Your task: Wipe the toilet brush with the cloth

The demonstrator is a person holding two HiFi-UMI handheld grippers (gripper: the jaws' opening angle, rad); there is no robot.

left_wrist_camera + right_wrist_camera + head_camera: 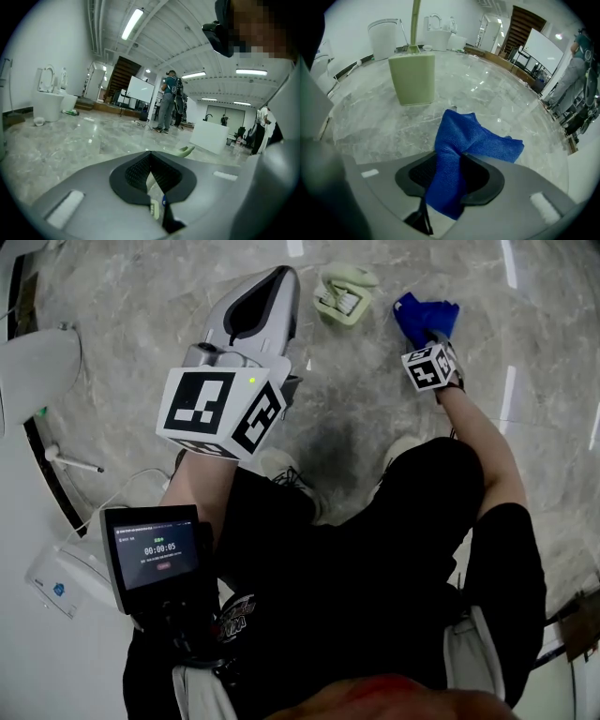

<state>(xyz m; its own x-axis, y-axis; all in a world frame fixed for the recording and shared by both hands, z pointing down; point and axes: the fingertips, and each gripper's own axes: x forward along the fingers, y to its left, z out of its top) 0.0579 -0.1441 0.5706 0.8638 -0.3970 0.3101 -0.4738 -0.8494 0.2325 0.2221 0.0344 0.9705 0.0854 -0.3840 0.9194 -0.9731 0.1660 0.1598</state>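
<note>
Right gripper point(450, 164) jaws clenched on blue cloth point(480, 140); cloth bunches out past tips. Green brush holder point(412, 77) upright on marble floor point(501, 89), just beyond cloth and apart from it. Toilet brush handle point(415, 18) rises from holder. Left gripper point(151, 157) jaws closed together, nothing between them; in head view it sits near holder, on holder's left. White toilet point(436, 30) well behind holder.
</note>
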